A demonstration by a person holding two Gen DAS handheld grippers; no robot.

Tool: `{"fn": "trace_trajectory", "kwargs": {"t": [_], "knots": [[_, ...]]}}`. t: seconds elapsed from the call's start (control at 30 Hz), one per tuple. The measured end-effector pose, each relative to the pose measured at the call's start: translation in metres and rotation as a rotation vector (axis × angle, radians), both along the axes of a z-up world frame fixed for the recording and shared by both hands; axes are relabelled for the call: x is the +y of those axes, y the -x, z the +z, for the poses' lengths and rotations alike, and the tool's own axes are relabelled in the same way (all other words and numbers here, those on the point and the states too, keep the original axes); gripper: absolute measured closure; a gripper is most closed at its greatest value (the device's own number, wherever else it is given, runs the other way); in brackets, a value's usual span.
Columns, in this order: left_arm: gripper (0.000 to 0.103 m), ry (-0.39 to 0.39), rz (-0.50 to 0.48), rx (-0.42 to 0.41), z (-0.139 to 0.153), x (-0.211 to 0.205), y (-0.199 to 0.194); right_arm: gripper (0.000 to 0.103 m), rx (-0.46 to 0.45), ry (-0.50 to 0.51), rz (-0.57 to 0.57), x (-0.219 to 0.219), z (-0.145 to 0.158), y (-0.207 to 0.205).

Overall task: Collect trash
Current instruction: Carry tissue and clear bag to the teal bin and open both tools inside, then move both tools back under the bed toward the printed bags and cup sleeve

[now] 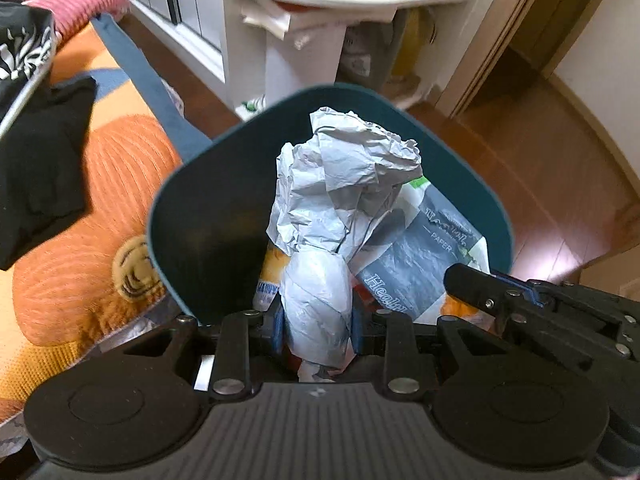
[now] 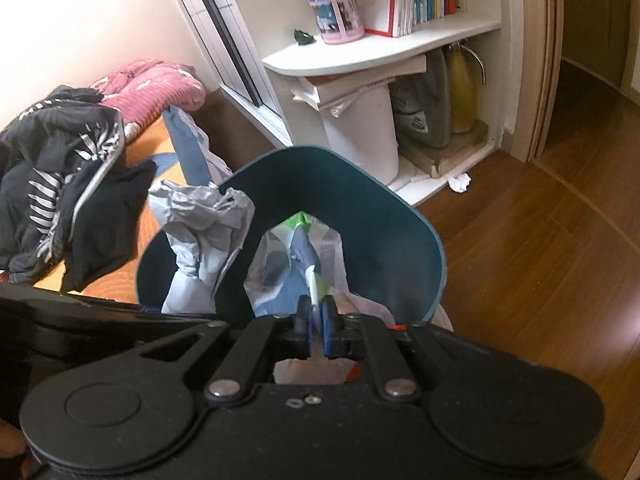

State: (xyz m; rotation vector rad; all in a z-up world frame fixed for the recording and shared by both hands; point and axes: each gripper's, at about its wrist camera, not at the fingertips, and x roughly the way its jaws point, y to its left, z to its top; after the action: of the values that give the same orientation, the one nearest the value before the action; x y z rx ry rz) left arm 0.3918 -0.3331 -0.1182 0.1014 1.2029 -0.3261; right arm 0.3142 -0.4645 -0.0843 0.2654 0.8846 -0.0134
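In the left wrist view my left gripper [image 1: 318,332] is shut on a crumpled grey plastic bag [image 1: 340,168], which stands up over the open teal bin [image 1: 168,200]. A tissue-paper wrapper [image 1: 432,248] and other packaging lie inside the bin. My right gripper [image 1: 492,292] reaches in from the right. In the right wrist view my right gripper [image 2: 317,322] pinches the thin edge of a blue, white and green plastic wrapper [image 2: 304,252] that hangs into the teal bin [image 2: 380,240]. The grey bag [image 2: 200,216] shows at the bin's left rim.
An orange bedspread [image 1: 100,184] with black clothes [image 1: 36,176] lies left of the bin. A white shelf unit [image 2: 380,48], a white bin [image 2: 360,132] and a yellow flask [image 2: 462,88] stand behind. A white crumpled tissue [image 2: 460,182] lies on the wooden floor [image 2: 540,260].
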Motion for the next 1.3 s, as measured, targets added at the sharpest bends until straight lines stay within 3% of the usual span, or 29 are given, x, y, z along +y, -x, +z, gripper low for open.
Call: {"fn": "trace_trajectory", "kwargs": {"t": [0.17,0.3,0.37,0.87,1.3], "knots": [[0.071,-0.046,-0.011,0.02,-0.016,-0.008,-0.008,0.087,0.012,0.025,0.003,0.001,-0.006,-0.002],[0.051,-0.06,-0.006,0.014,-0.017,-0.008,-0.008,0.083,0.019,0.035,-0.013,-0.001,-0.006,0.001],[0.046,-0.063,-0.009,0.006,-0.016,-0.007,-0.006,0.08,0.016,0.039,-0.016,-0.002,-0.004,0.004],[0.046,0.005,0.014,-0.086,0.041,0.038,0.04,0.075,-0.037,0.05,0.079,0.035,0.045,0.044],[0.044,0.074,0.126,-0.165,0.101,0.142,0.104,0.068,-0.097,0.027,0.255,0.118,0.089,0.085]]}}
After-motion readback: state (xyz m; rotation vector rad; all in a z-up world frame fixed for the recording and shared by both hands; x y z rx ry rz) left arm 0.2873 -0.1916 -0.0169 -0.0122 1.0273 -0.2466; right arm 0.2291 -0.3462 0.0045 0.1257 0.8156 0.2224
